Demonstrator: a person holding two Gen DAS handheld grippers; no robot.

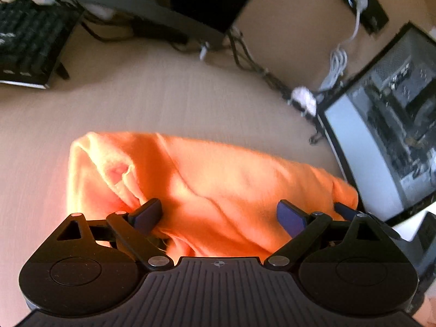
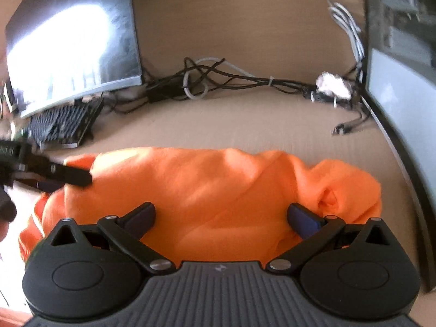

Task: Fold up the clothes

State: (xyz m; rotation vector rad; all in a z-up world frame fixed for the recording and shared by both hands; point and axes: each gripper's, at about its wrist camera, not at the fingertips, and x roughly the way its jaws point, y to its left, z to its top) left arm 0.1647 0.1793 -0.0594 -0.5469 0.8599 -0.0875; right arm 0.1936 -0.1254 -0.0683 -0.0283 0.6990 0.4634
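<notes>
One orange garment (image 1: pixel 207 188) is lying bunched on a beige desk (image 1: pixel 163 100), filling the 6 o'clock half of both wrist views. Two grippers are working over it. The left gripper (image 1: pixel 222 215) is standing with its jaws spread wide, the cloth sitting between the blue pads (image 1: pixel 148 214) but not pinched. The right gripper (image 2: pixel 222 218) is likewise gaping wide above the fabric, gripping nothing. In the right view, the left gripper's dark finger is poking in from 9 o'clock, touching the garment's edge. Around the desk are sitting one black keyboard (image 2: pixel 64 125), one monitor (image 2: pixel 73 38) at 10 o'clock, a second screen (image 1: pixel 387 125) cut off at 3 o'clock, and a tangle of cables (image 2: pixel 218 79) at 12 o'clock, too blurred to count. The garment's near edge is hiding beneath both gripper bodies.
</notes>
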